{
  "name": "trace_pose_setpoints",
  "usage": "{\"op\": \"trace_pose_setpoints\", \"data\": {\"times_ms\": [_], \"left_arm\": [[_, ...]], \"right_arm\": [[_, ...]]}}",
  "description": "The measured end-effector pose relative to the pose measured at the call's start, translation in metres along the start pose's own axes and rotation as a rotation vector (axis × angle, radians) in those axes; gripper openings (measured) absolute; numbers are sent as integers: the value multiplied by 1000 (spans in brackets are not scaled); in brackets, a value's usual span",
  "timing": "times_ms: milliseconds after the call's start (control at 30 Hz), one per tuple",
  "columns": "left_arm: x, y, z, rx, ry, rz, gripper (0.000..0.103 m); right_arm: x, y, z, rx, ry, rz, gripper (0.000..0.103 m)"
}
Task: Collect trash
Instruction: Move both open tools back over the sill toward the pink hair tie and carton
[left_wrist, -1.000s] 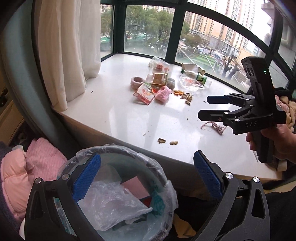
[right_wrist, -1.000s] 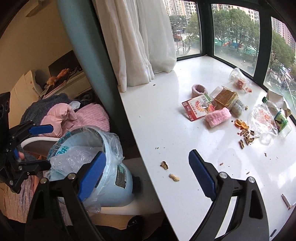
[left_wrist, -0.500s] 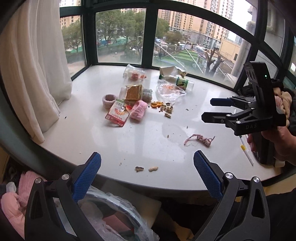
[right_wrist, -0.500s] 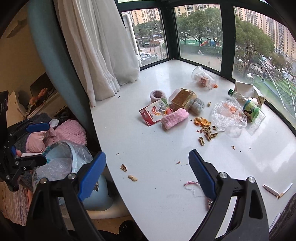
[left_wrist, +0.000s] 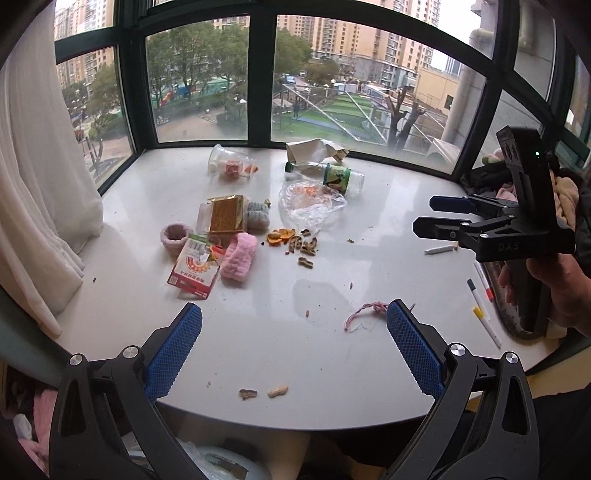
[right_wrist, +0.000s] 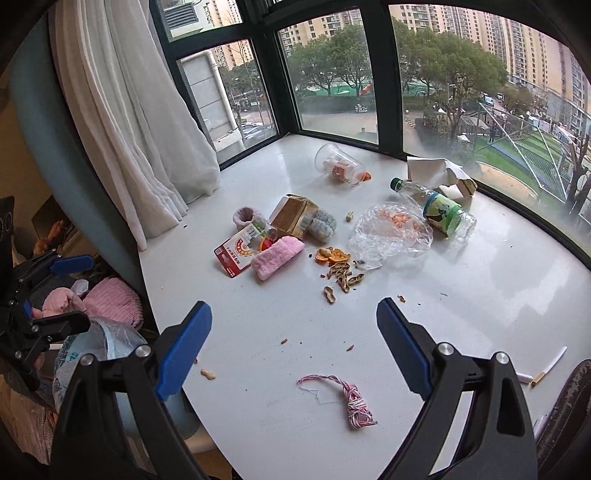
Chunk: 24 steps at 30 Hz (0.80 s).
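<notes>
On the white window ledge (right_wrist: 480, 295), litter lies scattered: a pink-and-white string (right_wrist: 351, 398) at 6 o'clock in the right wrist view, peanut shells (right_wrist: 343, 278) at centre, a plastic bottle (right_wrist: 439, 212) at 2 o'clock. Both the left gripper (left_wrist: 293, 349) and the right gripper (right_wrist: 293, 339) are spread wide and empty; the string, nearest the right one, seems the easiest pick, best pinched at its knotted bundle. The lined bin (right_wrist: 92, 347) is cut off at 8 o'clock, its contents hidden.

Both wrist views look down across the white sill (left_wrist: 155, 325) toward the windows, sharing the central litter (right_wrist: 332, 236).
</notes>
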<state>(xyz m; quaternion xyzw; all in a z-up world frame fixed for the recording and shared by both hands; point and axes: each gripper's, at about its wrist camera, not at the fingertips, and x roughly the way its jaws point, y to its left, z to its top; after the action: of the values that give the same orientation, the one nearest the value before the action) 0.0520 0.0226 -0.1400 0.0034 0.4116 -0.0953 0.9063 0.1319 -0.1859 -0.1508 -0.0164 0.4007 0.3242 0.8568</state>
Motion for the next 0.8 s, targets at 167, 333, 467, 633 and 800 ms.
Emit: {"op": "trace_pose_setpoints", "data": {"times_ms": [167, 333, 467, 633, 800], "left_arm": [[21, -5, 21, -1, -4, -6, 97], [45, -4, 40, 1, 2, -9, 97], [64, -3, 54, 5, 9, -17, 97], [88, 4, 69, 2, 20, -32, 97], [114, 7, 84, 15, 33, -55, 97]], "right_arm": [[-1, -22, 9, 26, -10, -9, 88], [4, -38, 20, 33, -11, -5, 88], [14, -47, 27, 43, -2, 1, 88], [31, -60, 38, 55, 12, 1, 88], [48, -75, 48, 71, 19, -3, 88]]}}
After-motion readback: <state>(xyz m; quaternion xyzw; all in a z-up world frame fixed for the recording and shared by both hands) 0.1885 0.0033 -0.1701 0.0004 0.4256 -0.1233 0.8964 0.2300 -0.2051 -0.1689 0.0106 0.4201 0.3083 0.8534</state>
